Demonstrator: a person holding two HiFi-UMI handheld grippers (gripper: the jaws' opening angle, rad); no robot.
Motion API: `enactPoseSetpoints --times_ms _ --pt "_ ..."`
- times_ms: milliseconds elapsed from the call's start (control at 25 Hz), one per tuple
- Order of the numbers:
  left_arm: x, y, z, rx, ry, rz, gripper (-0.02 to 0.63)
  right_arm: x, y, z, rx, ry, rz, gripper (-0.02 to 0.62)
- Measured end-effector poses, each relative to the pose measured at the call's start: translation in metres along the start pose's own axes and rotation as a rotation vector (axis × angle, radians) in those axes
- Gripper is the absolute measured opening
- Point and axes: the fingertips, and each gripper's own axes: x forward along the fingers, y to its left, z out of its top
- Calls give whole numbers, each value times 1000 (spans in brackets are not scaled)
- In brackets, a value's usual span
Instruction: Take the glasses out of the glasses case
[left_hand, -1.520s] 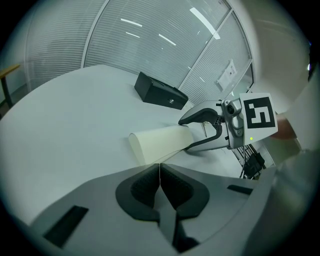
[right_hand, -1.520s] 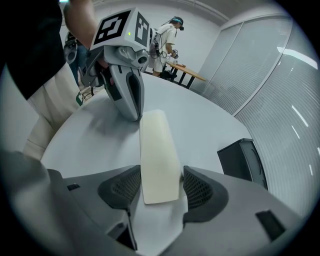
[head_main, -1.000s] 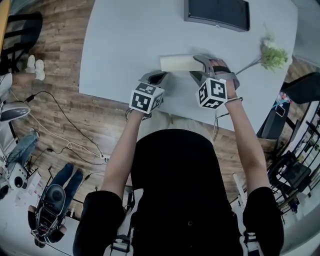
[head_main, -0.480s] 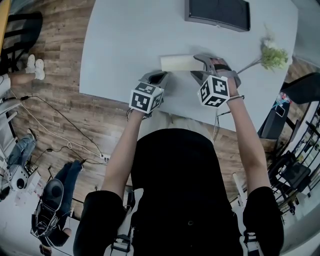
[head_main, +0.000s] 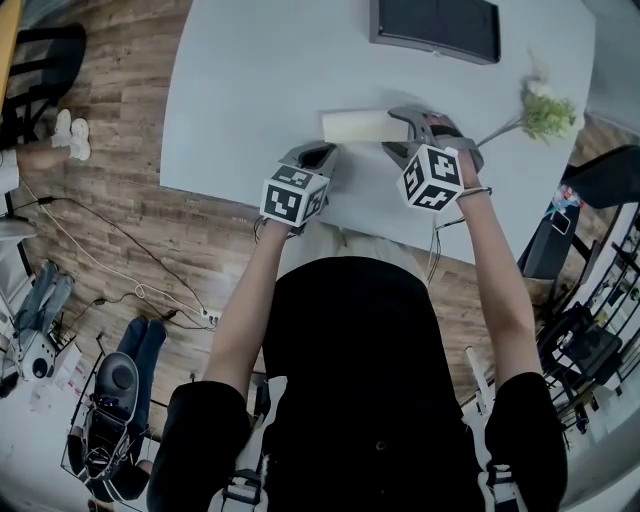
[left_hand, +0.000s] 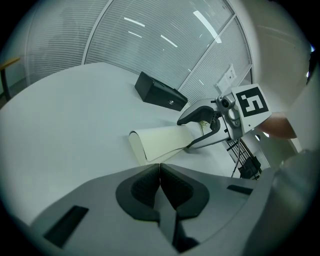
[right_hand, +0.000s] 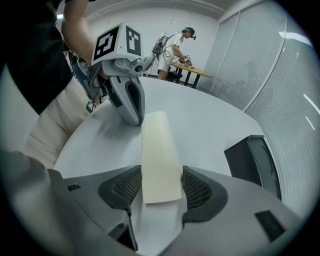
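- Barely tilting right gripper (head_main: 400, 136) since 1 second ago.
- Clamping case (head_main: 352, 126) at its right end between wide jaws, on table (head_main: 250, 80).
- Keeping left gripper (head_main: 316, 153) closed, empty, at case's left end.
- Leaving case closed; glasses unseen, removal pending.

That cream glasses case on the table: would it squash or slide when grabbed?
Probably stiff: the glasses case shows straight edges between the right gripper's jaws. Its smooth skin may slip. Lying flat, it seems unlikely to roll.
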Motion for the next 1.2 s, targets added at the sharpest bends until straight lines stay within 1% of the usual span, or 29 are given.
enactPoseSetpoints --times_ms 120,240,320,480,560,840,1200 --pt "-1 -1 0 6 12 6 23 -4 0 2 -2 3 -3 273" --pt "-4 0 4 15 8 17 23 -8 -1 6 -24 2 -13 245" --pt "-6 -1 7 17 1 19 23 -11 -1 8 -32 -3 -17 219" --pt "-11 -3 14 29 -12 21 23 -18 -1 13 -37 -14 -19 139" --pt "-12 -4 18 35 -15 21 23 -21 -3 15 -39 -21 -29 112" --pt "-15 -11 24 54 -24 17 23 -27 -16 20 -39 -41 -81 66" --pt "-19 -18 31 79 -27 19 23 -26 -38 20 -37 -39 -149 32"
